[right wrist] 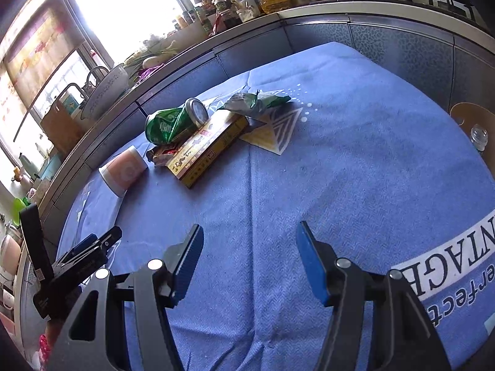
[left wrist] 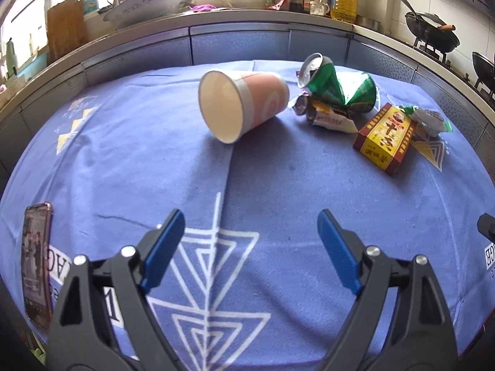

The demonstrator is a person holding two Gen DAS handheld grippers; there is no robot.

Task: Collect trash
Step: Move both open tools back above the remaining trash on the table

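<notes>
The trash lies at the far side of the blue-clothed worktop (left wrist: 278, 179): a paper cup (left wrist: 244, 105) on its side, to its right a crushed green can (left wrist: 340, 88), beside it a crumpled wrapper (left wrist: 328, 117) and a yellow-and-red box (left wrist: 385, 139), with what looks like a green packet (left wrist: 428, 119) touching the box's far end. The left tool (left wrist: 250, 219) hovers near, spread wide, empty. The right tool (right wrist: 250, 232) is released too, grasping nothing. A phone (left wrist: 37, 262) rests at the worktop's near left edge.
</notes>
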